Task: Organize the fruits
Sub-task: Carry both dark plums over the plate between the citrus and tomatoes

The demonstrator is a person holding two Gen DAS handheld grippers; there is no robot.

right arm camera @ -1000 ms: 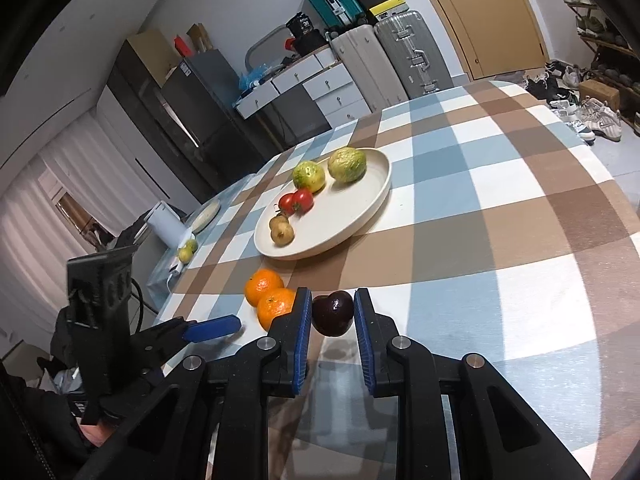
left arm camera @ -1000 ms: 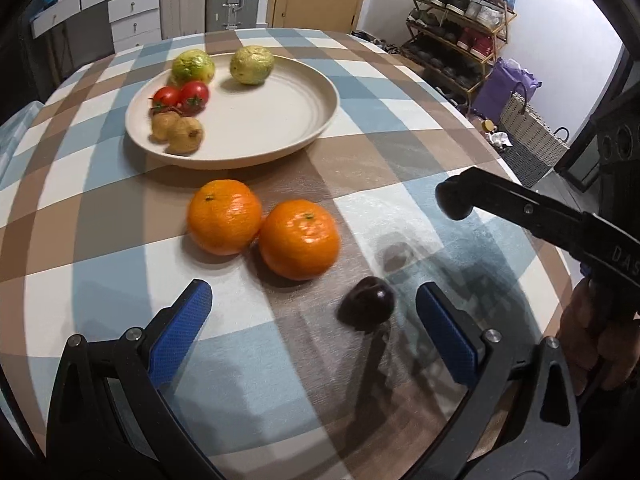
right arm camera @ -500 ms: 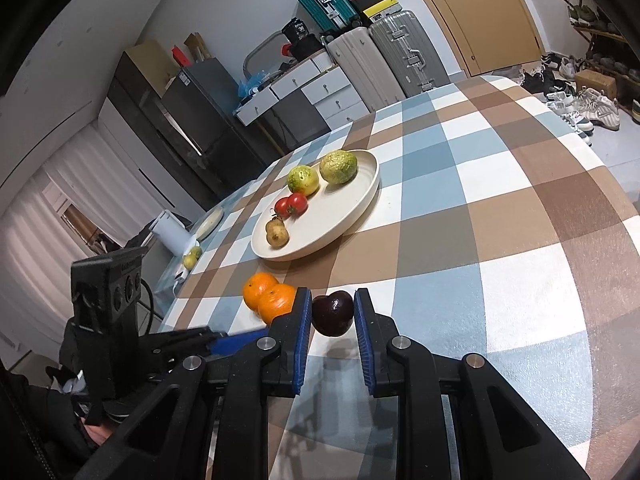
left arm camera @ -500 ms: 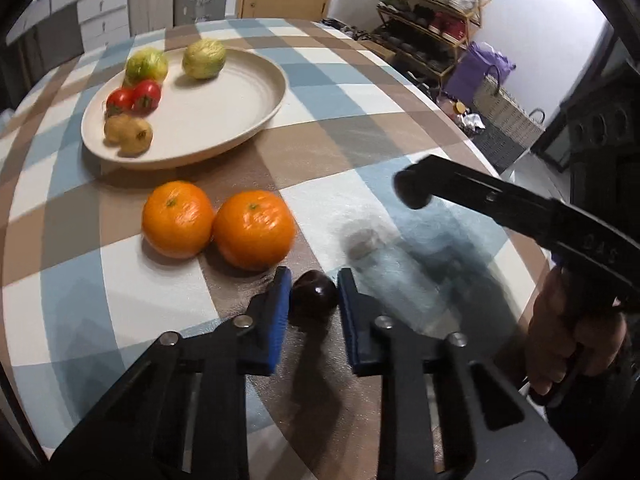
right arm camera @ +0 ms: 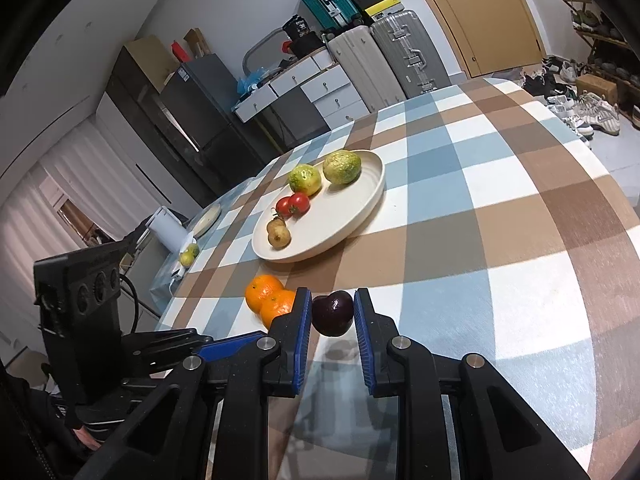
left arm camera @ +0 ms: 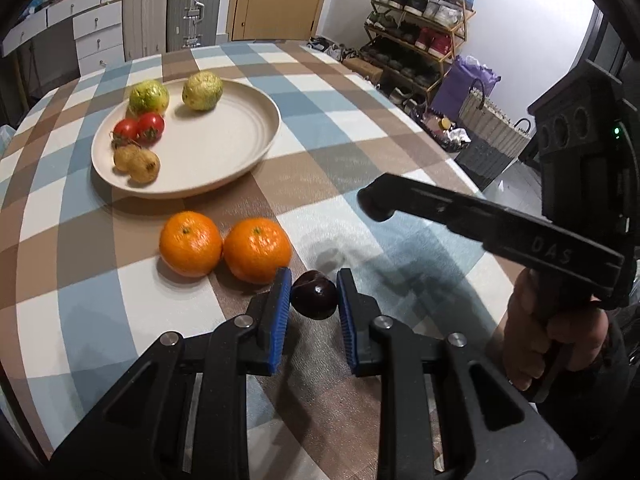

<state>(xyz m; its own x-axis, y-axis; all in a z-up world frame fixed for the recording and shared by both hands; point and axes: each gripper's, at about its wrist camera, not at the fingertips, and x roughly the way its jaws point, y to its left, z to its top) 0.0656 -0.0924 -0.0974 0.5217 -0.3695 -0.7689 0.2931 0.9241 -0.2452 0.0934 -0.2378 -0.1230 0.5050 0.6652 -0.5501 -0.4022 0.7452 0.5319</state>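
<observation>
My left gripper [left arm camera: 311, 295] is shut on a dark plum [left arm camera: 313, 294], lifted just above the checked tablecloth. My right gripper [right arm camera: 332, 314] is shut on a second dark plum [right arm camera: 333, 313] and holds it above the table. Two oranges [left arm camera: 224, 247] lie on the cloth left of the left gripper; they also show in the right wrist view [right arm camera: 269, 298]. The cream plate [left arm camera: 236, 152] beyond them holds two green guavas [left arm camera: 175, 93], two red tomatoes [left arm camera: 139, 129] and two small brown fruits [left arm camera: 137, 161]. The plate also shows in the right wrist view [right arm camera: 352, 220].
The round table's edge [left arm camera: 448, 148] drops off on the right toward a shoe rack [left arm camera: 420, 20] and a basket [left arm camera: 490, 136]. Suitcases and drawers stand behind the table. A white container [right arm camera: 168, 228] sits at the table's far left.
My left gripper closed on the plum on the cloth and lifted it slightly. My right gripper kept its plum and rose a little.
</observation>
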